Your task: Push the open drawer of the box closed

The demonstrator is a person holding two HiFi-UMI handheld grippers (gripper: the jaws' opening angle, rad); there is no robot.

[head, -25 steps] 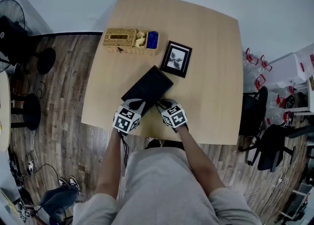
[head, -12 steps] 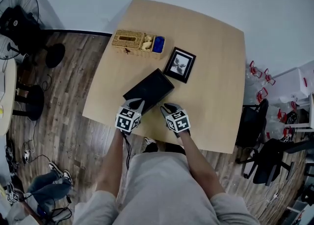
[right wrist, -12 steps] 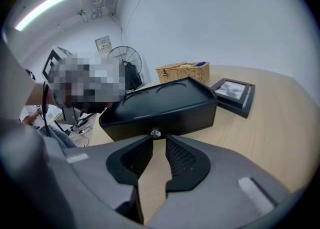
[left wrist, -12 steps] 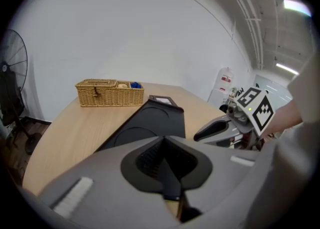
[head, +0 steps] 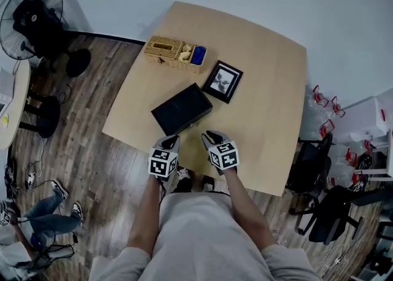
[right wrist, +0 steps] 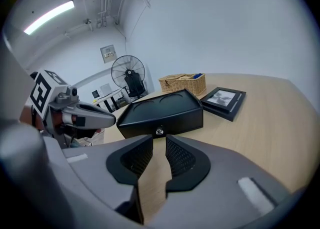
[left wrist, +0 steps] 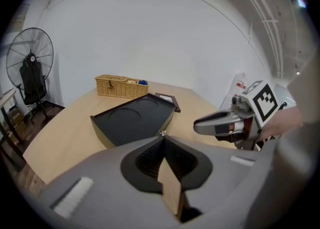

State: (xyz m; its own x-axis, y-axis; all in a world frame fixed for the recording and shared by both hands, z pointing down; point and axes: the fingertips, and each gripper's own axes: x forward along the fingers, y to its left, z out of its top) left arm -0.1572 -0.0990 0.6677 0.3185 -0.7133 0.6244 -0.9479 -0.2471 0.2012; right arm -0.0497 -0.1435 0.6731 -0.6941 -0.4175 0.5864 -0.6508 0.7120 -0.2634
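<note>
The drawer point(right wrist: 172, 122) at 12 o'clock looks flush. My left fingers point(left wrist: 145, 159) are pinched together, my right fingers point(right wrist: 182, 159) barely apart. Any last nudge should go in squarely.

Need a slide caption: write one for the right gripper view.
Right tongs, slightly apart, face the black drawer box on the table; picture frame and wicker basket beyond.

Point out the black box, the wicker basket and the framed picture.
Flat black box point(head: 182, 109): head view, middle of its top.
Woven wicker basket point(head: 153, 45): head view, its lidded left end.
Black-framed picture point(head: 223, 81): head view, centre of the print.
</note>
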